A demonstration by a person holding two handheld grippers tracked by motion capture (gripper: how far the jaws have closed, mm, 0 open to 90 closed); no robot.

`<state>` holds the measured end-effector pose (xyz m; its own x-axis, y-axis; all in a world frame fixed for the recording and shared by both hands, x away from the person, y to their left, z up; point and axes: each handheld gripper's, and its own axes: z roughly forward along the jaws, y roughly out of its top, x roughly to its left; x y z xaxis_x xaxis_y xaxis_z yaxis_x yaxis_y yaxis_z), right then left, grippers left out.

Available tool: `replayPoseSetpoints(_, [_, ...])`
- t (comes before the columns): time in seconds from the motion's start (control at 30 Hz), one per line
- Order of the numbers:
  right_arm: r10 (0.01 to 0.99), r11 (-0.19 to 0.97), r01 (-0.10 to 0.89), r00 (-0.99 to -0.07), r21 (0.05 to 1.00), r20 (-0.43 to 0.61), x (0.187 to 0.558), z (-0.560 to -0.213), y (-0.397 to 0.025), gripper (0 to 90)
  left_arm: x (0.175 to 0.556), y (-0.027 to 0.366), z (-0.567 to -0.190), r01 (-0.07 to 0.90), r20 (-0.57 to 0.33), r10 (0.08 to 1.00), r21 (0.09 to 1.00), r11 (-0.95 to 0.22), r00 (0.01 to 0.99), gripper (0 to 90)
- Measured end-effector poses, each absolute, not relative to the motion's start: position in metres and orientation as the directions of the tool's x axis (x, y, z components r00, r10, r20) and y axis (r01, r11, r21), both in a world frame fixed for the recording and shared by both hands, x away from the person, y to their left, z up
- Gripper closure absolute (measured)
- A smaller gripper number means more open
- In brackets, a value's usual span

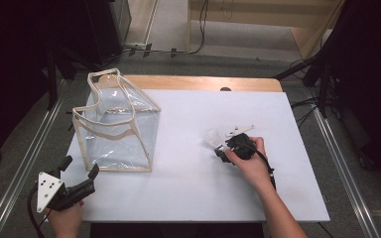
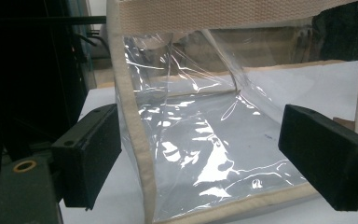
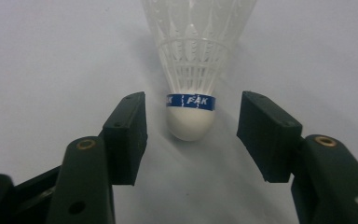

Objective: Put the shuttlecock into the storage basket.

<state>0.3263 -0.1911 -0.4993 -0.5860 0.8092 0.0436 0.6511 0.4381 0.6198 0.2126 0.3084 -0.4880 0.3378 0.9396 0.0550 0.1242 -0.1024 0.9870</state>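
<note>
My right tool (image 3: 191, 133) is down on the white bench (image 1: 188, 188), jaws apart on either side of the shuttlecock (image 3: 193, 70), whose rounded cork tip with its blue band sits between the pads but touches neither, as far as I can tell. The shuttlecock (image 1: 212, 137) lies right of the bench's middle, well apart from the clear bag (image 1: 116, 126) with cream trim, which stands upright toward the far left. My left tool (image 1: 79, 182) waits at the near left corner just beside the bag, jaws also wide apart and gripping nothing; along its jaws I see the bag's cream corner seam (image 2: 137, 154) close ahead. I judge the work barely begun: the shuttlecock is not yet gripped, the bag looks empty, and closing on the cork, lifting, carrying it left and dropping it in all remain, if the bag is indeed where it goes.
</note>
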Motion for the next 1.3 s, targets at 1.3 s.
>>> replayPoseSetpoints(1.3, [0.801,0.420,0.617,-0.596,0.665,0.047,0.326,-0.487,-0.186,62.6,0.213,0.308,-0.488,0.124,0.058,0.939,0.987,-0.105,0.338,13.7])
